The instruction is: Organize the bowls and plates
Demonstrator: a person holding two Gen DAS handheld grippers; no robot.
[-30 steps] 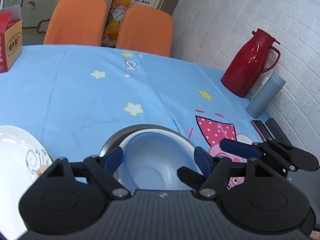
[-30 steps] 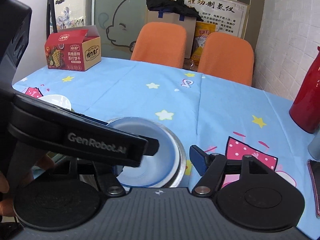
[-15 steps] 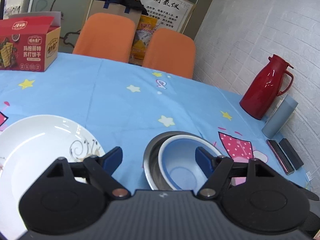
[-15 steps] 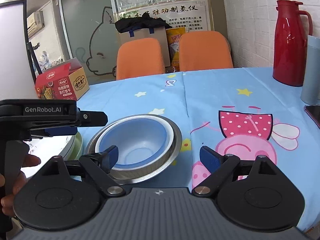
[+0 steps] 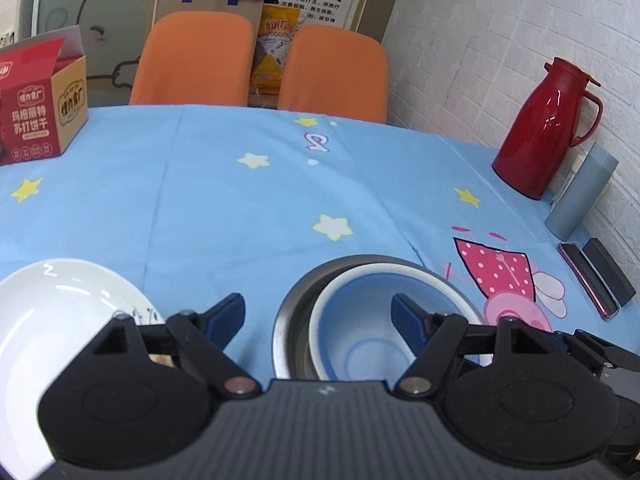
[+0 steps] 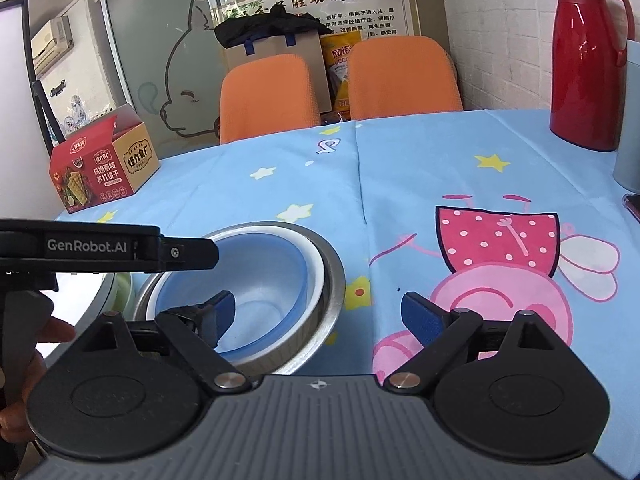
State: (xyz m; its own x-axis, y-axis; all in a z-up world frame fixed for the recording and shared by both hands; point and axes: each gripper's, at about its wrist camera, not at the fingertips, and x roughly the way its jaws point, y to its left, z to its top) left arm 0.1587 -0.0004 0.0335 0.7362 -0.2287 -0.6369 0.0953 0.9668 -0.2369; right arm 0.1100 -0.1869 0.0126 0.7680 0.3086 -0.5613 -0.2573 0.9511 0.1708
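Note:
A blue bowl sits nested in a white bowl, both inside a steel bowl, on the blue tablecloth. The stack also shows in the right wrist view: blue bowl, steel bowl. A white plate lies to the left of the stack. My left gripper is open and empty, above the near-left rim of the stack. My right gripper is open and empty, its left finger over the blue bowl.
A red thermos, a grey tumbler and a phone stand at the right edge by the wall. A red cracker box is at the far left. Two orange chairs stand behind the table.
The left gripper has swung left and then back a little, bringing the white plate into view. The right gripper has dropped lower, nearer the stacked bowls. Both stay open.

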